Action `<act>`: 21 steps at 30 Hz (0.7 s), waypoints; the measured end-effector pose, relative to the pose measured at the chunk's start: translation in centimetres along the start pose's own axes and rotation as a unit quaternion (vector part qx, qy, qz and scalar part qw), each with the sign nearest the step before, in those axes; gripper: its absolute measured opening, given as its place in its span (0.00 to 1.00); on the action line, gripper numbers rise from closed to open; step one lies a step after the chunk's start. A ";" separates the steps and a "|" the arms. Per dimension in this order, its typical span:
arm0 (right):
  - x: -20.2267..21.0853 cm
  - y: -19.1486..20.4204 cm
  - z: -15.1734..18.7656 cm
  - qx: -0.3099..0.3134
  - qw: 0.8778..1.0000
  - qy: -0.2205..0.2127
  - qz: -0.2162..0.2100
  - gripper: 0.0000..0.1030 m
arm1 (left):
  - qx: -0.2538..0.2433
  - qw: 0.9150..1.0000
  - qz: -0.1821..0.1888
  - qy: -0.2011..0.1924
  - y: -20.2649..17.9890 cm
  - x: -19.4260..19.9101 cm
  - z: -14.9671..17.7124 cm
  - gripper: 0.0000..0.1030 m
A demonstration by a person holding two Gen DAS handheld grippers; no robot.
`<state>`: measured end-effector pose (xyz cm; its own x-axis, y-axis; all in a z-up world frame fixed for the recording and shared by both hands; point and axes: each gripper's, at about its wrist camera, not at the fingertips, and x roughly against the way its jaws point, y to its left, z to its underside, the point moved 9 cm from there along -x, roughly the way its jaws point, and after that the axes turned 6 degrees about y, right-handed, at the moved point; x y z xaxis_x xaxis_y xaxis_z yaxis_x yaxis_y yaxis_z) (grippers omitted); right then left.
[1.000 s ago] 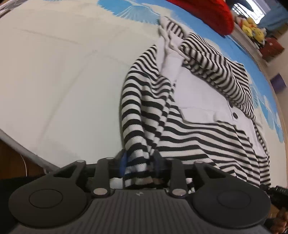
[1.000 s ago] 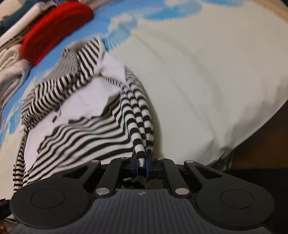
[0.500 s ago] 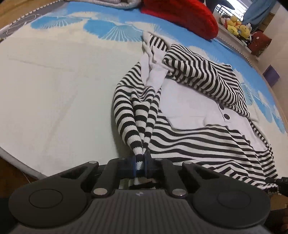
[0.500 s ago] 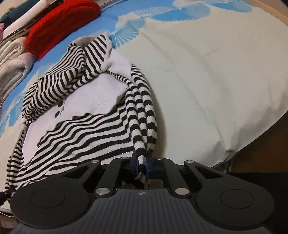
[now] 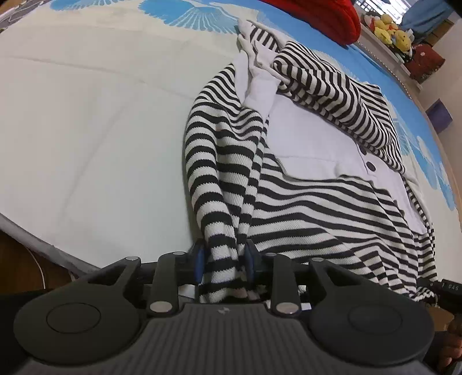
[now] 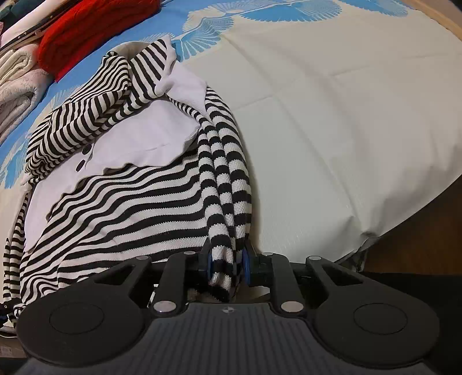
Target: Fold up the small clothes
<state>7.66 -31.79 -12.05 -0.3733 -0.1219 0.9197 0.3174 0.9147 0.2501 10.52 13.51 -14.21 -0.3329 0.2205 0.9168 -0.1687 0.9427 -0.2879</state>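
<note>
A small black-and-white striped top (image 5: 303,202) with a white collar and front panel lies crumpled on the bed sheet (image 5: 101,129). One bunched striped sleeve (image 5: 222,207) runs down between the fingers of my left gripper (image 5: 223,259). Its jaws are opening and the fabric sits loose between the blue pads. In the right wrist view the same top (image 6: 130,207) lies to the left. Its other sleeve (image 6: 228,187) hangs down into my right gripper (image 6: 226,264), whose jaws are also opening around the cloth.
A red knitted garment (image 6: 95,31) and folded pale towels (image 6: 17,75) lie at the far side of the bed. Yellow plush toys (image 5: 389,26) sit on a shelf beyond. The bed edge (image 6: 389,228) drops to a wooden floor on the right.
Half a second ago both grippers pinched the sleeves tight. Now both pairs of jaws stand wider apart and the bunched sleeves have spread out between the pads.
</note>
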 end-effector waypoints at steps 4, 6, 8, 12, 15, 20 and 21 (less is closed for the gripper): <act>0.1 0.0 0.1 0.004 1.000 -0.002 0.001 0.19 | -0.012 1.000 -0.004 -0.003 0.0 0.0 0.1 0.28; 0.1 0.0 0.1 0.004 1.000 -0.002 0.000 0.19 | -0.020 1.000 -0.003 -0.006 -0.2 0.0 0.1 0.17; 0.1 0.0 0.1 0.006 1.000 -0.003 -0.002 0.17 | -0.031 0.999 -0.004 -0.009 -0.6 0.2 0.1 0.14; 0.4 0.1 0.1 0.007 1.000 -0.004 -0.007 0.15 | -0.033 0.999 -0.007 -0.005 -0.6 0.2 0.2 0.16; 0.3 -0.1 0.2 0.006 1.000 -0.004 -0.009 0.16 | -0.030 1.000 -0.007 0.001 -0.4 -0.2 0.3 0.20; 0.2 0.4 0.2 0.024 1.000 -0.008 0.000 0.13 | -0.044 0.999 -0.024 -0.007 -0.8 0.0 0.3 0.19; 0.3 0.5 0.2 0.029 1.000 -0.009 0.000 0.11 | -0.048 0.998 -0.026 -0.009 -0.9 0.0 0.3 0.18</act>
<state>7.55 -31.30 -11.75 -0.3893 -0.1149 0.9139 0.2675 0.9353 0.2315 10.40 12.60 -14.01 -0.3426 0.1666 0.9246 -0.0976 0.9725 -0.2114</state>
